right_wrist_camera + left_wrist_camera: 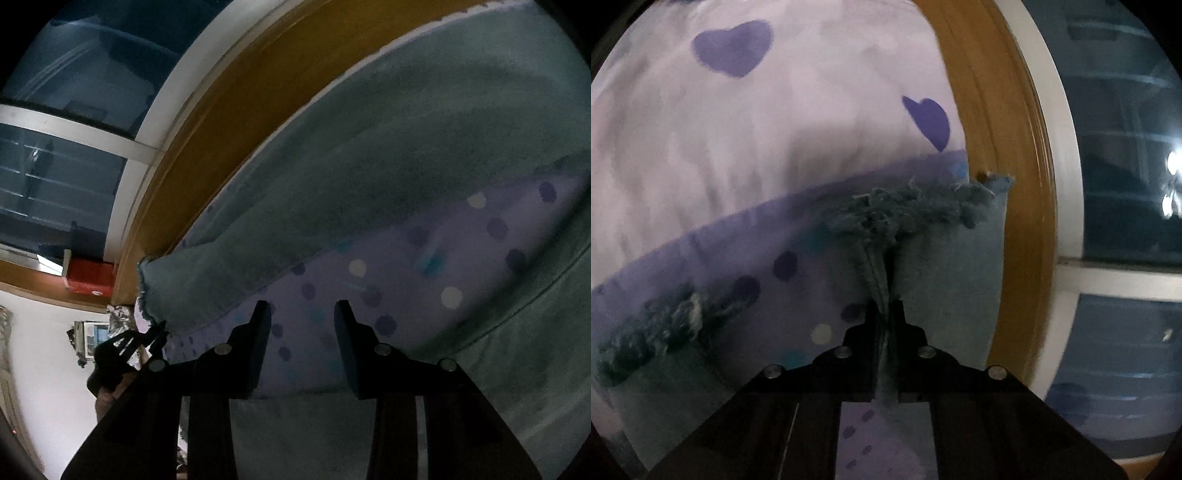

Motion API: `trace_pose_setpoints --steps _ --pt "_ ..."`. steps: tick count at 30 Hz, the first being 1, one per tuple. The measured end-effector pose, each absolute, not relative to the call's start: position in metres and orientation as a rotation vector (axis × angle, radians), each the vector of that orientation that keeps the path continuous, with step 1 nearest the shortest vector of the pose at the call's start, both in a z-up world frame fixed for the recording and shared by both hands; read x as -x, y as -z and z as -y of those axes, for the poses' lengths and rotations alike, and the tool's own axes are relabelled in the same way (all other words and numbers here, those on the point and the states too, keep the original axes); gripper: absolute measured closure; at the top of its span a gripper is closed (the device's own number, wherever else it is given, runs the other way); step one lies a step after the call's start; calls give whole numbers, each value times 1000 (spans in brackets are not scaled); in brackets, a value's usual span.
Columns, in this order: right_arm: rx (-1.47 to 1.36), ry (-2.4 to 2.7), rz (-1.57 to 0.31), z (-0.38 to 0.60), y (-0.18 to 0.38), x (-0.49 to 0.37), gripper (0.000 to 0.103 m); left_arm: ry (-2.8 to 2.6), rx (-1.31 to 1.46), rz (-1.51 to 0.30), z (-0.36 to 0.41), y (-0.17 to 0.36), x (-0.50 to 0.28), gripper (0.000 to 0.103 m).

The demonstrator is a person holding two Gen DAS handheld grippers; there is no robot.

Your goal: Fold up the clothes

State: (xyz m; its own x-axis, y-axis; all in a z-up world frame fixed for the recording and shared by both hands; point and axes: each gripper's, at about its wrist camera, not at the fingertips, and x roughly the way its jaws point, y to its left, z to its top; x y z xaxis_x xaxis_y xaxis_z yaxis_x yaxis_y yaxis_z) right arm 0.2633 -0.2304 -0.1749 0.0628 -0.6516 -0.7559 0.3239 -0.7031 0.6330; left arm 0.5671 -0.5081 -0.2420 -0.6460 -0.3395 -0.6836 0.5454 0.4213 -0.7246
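Over on the bed (746, 155), my left gripper (886, 306) pinches the frayed hem of the denim (945, 258) near the wooden frame (1008, 155) while my right gripper (301, 308) hovers spread and empty, so that bunched hem could probably slip mid-fold.

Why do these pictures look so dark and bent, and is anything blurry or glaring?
Left wrist view: dim and bluish, the heart-print sheet smeared by motion, white glare spots on the window, the wooden frame bowed by the fisheye lens; the left tongs pinch the frayed blue cloth. Right wrist view: darker, the cloth in shadow, the right tongs a black silhouette.
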Motion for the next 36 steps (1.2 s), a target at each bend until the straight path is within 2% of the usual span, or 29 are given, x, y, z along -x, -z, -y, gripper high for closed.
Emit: trace_pose_setpoints --steps 5,9,17,20,22,23,30,35,36 --pt "-1625 1735 326 223 174 -263 68 1323 -110 -1837 488 218 -570 99" --pt "-1603 1756 444 206 174 -253 68 1311 -38 -1821 463 192 -582 99" --pt "-1698 1721 601 191 197 -238 68 1247 11 -1915 470 199 -590 99" --pt "-1670 1716 693 187 202 -234 68 1264 2 -1898 472 197 -587 99" --pt "-1610 1728 751 183 203 -231 82 1270 3 -1897 474 196 -587 99" --pt "-1576 1740 763 182 202 -229 99 1272 3 -1898 475 196 -588 99" --pt "-1674 1744 705 181 203 -243 99 1318 -39 -1858 473 189 -603 99" --pt "-1744 1745 662 179 203 -253 99 1232 -146 -1866 478 233 -607 98" --pt "-1758 1745 653 179 203 -255 94 1215 -151 -1882 479 240 -609 97"
